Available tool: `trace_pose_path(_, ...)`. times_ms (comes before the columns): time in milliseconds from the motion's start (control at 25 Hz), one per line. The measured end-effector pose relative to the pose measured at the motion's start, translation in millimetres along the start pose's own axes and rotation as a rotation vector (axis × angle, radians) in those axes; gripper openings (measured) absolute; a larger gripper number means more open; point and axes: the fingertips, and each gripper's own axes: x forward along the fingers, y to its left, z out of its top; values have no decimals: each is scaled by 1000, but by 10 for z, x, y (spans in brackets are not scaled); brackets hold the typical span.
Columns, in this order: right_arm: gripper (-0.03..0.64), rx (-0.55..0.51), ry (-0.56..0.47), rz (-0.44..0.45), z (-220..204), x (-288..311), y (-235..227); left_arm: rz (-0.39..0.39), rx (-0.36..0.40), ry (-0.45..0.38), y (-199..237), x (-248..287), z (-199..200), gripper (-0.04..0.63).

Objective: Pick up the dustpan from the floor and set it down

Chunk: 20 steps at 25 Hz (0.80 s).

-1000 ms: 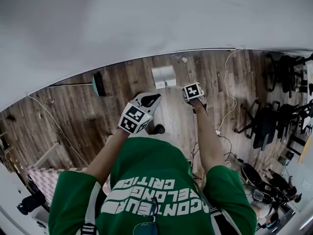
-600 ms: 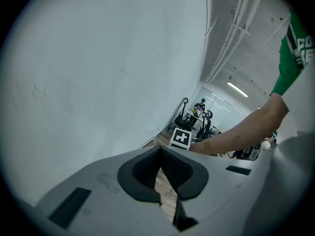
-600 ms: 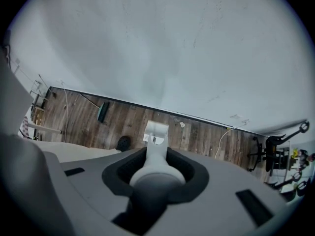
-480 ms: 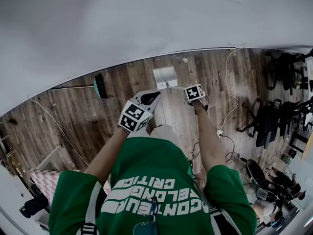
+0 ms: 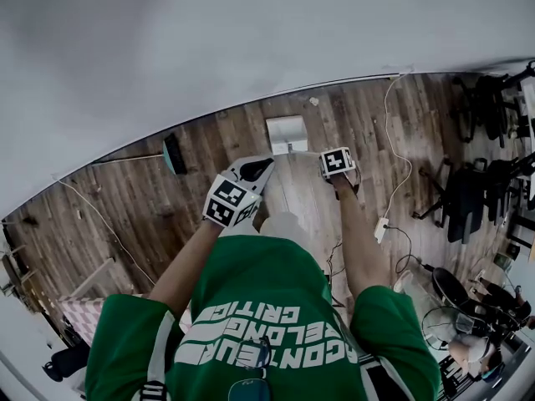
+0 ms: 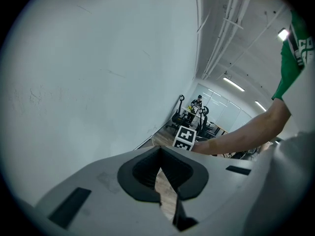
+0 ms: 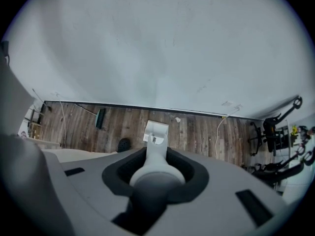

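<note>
The right gripper (image 5: pixel 338 165), upper centre of the head view, has its fingers closed on the dustpan's (image 5: pixel 285 132) handle (image 7: pixel 156 154), which runs straight down to the pan by the wall, while the left gripper (image 5: pixel 251 175) alongside is closed and empty.

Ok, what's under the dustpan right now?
Wood floor shows all around the dustpan, held by its handle in the right gripper. The patch directly beneath it is covered.
</note>
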Motion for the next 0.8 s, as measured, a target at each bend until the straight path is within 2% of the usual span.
trace_pose_path(160,114,105,-37,19,-232,-202,-136,-15,29,4,-217,46,15,-5)
trace_pose_path(280,114,132,-60,-12,-464,-470,-262,-22,43,6,-379,65,4,-5)
trace_pose_path(520,114,235,-142,-15,-1082,-972,-415,-55,93,13,-803,144,-5,-5)
trace_pose_path(800,115,330,-244,-63,-1754,-1679,-564,-118,184,29,-1324,316,73,-5)
